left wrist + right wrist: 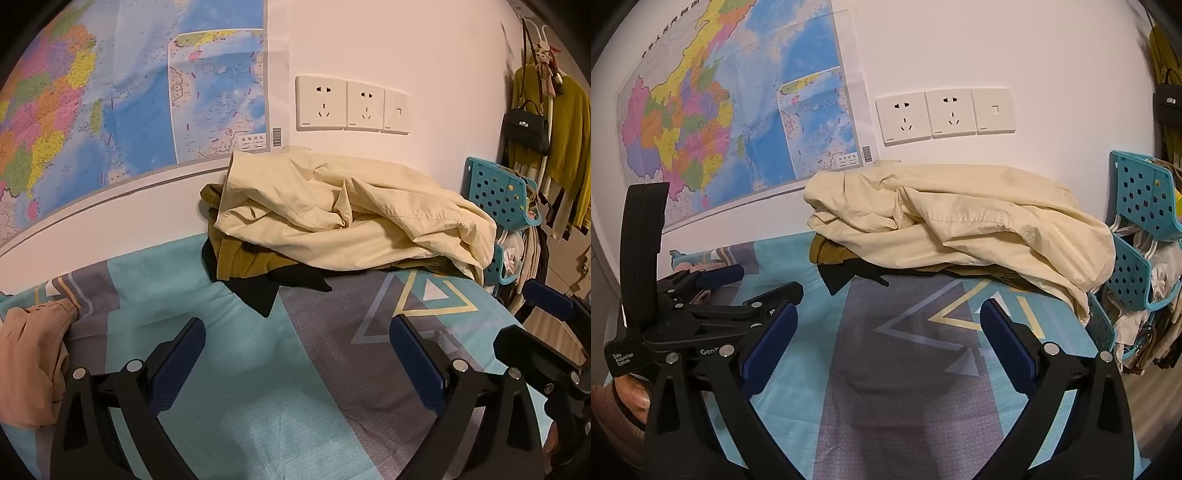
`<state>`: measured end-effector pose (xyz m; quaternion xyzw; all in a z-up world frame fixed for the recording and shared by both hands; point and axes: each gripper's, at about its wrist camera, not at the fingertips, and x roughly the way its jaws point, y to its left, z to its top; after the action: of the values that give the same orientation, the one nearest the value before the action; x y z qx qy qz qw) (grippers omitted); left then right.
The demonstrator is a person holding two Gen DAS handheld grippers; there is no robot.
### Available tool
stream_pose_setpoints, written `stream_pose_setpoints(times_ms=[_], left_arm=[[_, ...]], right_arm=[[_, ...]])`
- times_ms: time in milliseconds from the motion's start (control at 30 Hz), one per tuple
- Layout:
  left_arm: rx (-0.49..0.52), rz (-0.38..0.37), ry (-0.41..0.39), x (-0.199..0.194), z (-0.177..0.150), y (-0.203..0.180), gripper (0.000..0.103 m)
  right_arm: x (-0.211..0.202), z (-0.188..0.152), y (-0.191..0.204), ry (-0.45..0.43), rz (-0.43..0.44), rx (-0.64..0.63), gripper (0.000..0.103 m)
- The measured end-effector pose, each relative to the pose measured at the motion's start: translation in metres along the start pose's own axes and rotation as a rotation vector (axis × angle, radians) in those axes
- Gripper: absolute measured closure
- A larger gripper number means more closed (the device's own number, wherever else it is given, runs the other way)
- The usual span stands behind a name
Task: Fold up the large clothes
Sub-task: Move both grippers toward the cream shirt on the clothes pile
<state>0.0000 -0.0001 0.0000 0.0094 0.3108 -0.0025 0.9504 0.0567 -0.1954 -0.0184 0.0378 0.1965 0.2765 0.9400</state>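
Pile of unfolded clothes at the far edge of the bed (258,369), against the wall. A cream garment (351,218), limp, light and creased, lies on top of an olive garment (236,258) and a black one (258,291). Left tool (295,354) and right tool (886,339) both gape wide, empty, above bare sheet. Likely hold: pinch a hem or shoulder seam; loose cloth will sag and drag its neighbours.

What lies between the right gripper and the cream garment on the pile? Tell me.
Only bare patterned bedsheet, as the right wrist view shows. The right gripper is open and empty, short of the cream garment, with nothing lying in the stretch between.
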Motion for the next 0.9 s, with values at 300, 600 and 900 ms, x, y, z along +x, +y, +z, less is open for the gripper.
stream_pose_setpoints(times_ms=[300,600,900], left_arm=[[-0.005,-0.006,0.002,-0.0014,0.0005,-0.0043,0.007],[-0.003,0.001,-0.001,0.0002,-0.0021,-0.0009,0.007],[-0.004,-0.004,-0.003,-0.0001,-0.0020,0.0014,0.007]], right_arm=[[0.0012,-0.0005,0.0005,-0.002,0.000,-0.001,0.005],[0.0029,-0.0007,0.0010,-0.003,0.007,-0.003,0.005],[0.0033,-0.0002,0.0016,-0.005,0.009,-0.007,0.005]])
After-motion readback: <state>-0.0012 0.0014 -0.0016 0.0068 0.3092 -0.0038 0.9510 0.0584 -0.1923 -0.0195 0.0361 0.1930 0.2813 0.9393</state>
